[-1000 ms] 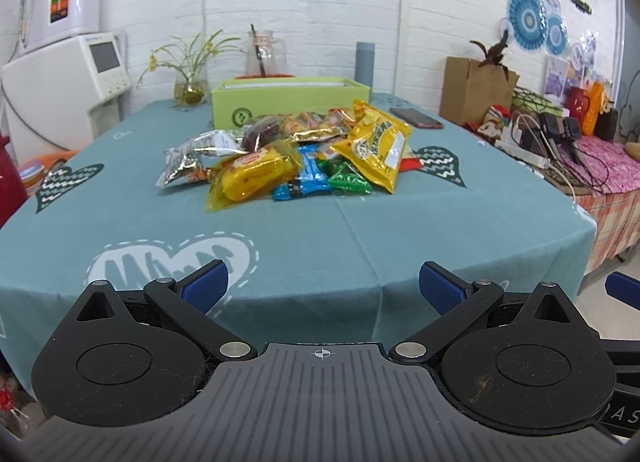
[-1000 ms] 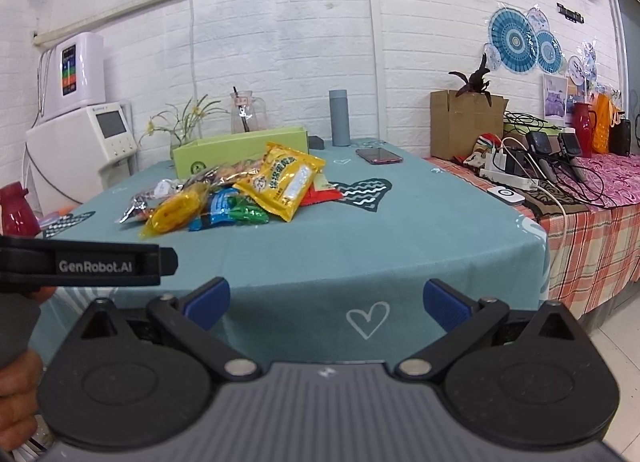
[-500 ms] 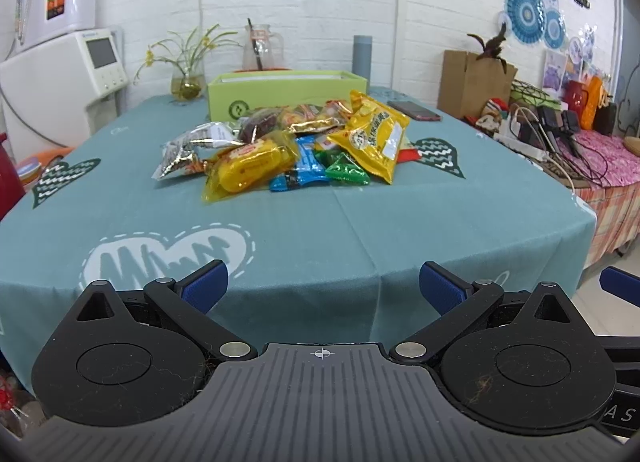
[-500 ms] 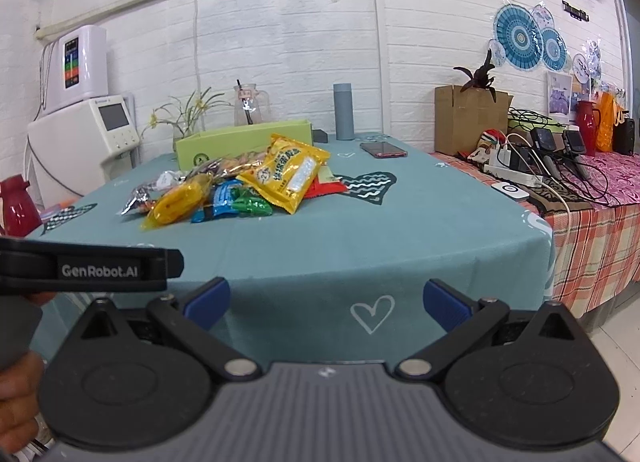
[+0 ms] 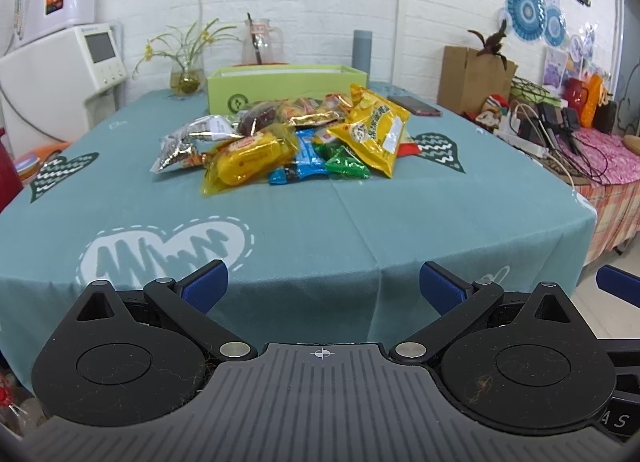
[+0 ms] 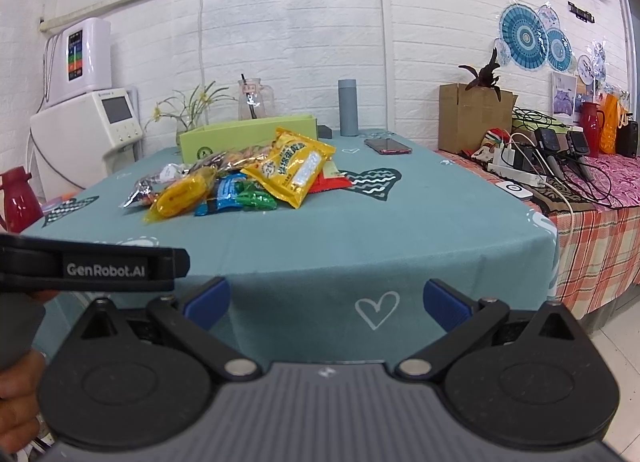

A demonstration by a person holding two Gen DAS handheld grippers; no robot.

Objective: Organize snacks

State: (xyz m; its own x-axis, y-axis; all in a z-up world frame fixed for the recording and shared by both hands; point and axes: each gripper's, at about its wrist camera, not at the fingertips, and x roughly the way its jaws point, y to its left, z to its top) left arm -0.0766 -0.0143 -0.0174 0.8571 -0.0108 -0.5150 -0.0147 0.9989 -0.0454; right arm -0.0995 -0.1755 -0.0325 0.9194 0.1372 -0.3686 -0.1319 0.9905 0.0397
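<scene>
A pile of snack packets (image 5: 296, 142) lies mid-table on the teal cloth; it also shows in the right wrist view (image 6: 236, 182). On top sits a big yellow bag (image 5: 370, 130), with a yellow wrapped cake (image 5: 244, 160), a silver packet (image 5: 180, 144), blue (image 5: 308, 156) and green (image 5: 346, 164) packets around it. An open green box (image 5: 286, 84) stands right behind the pile. My left gripper (image 5: 323, 288) is open and empty at the table's near edge. My right gripper (image 6: 326, 300) is open and empty, also short of the near edge, right of the left one.
A phone (image 5: 414, 105), a grey flask (image 5: 362, 48), a glass jug (image 5: 260, 42) and a flower vase (image 5: 186, 76) stand at the table's back. A white appliance (image 5: 60, 74) is at the left. A side table (image 6: 592, 198) with cables and chargers is at the right.
Both grippers have moved forward toward the table and risen a little; the snack pile looks nearer. Both stay open and empty.
</scene>
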